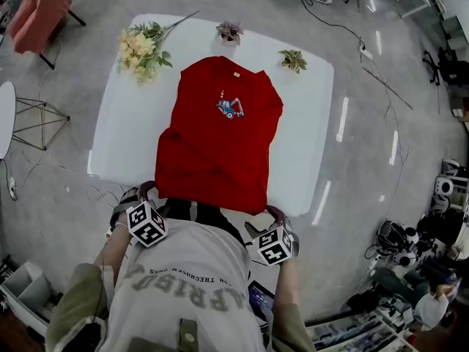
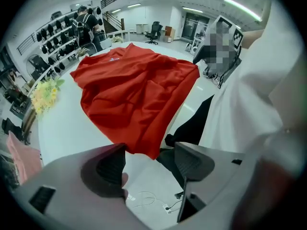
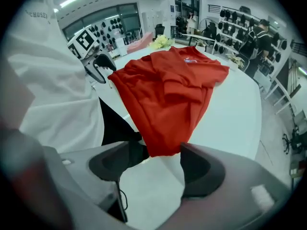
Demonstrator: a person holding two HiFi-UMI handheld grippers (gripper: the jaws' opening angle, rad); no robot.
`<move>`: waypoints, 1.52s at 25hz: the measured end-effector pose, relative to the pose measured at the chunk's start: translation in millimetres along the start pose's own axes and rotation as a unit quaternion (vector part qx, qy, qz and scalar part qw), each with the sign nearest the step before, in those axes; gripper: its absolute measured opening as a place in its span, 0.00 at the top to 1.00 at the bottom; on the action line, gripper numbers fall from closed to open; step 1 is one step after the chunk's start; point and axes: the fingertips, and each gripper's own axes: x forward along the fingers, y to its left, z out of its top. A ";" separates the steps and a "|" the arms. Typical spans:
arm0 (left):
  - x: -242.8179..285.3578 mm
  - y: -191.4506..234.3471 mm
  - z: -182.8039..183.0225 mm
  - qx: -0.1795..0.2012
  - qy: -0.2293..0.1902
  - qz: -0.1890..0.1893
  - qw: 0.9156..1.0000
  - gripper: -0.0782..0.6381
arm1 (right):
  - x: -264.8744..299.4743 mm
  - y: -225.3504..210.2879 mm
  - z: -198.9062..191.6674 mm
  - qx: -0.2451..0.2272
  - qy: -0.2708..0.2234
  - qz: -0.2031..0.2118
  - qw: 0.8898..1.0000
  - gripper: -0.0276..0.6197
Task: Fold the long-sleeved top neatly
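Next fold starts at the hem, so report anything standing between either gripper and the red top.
Nothing visible does. The red top hangs over the table edge, directly ahead of the open left gripper and the open right gripper.

In the head view the person's shirt (image 1: 183, 284) covers the near edge of the worktop (image 1: 311, 123). The marker cubes hide most of the left gripper (image 1: 138, 194) and the right gripper (image 1: 281, 217), so their jaws cannot be read from above. The sleeves of the red top (image 1: 220, 145) are tucked out of sight, and its chest print (image 1: 230, 108) is too small to make out. In the right gripper view it is unclear whether the hanging hem touches the jaws. The left edge of the picture cuts off a pink chair (image 1: 37, 9) and a side table (image 1: 6, 116).
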 end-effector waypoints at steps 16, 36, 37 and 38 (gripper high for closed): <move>15.1 16.6 2.3 -0.041 -0.015 0.044 0.998 0.60 | 19.1 -16.0 -16.6 0.128 0.028 -0.024 0.991 0.67; -55.1 16.8 14.2 -0.078 -0.054 -0.170 0.981 0.79 | -56.6 -10.6 16.9 0.146 0.023 0.128 0.981 0.87; -57.6 28.7 23.4 -0.080 -0.066 -0.156 0.982 0.79 | -61.3 -18.5 29.4 0.154 0.005 0.130 0.980 0.87; -60.2 41.7 33.4 -0.084 -0.080 -0.142 0.983 0.79 | -66.1 -27.7 42.5 0.164 -0.014 0.133 0.977 0.87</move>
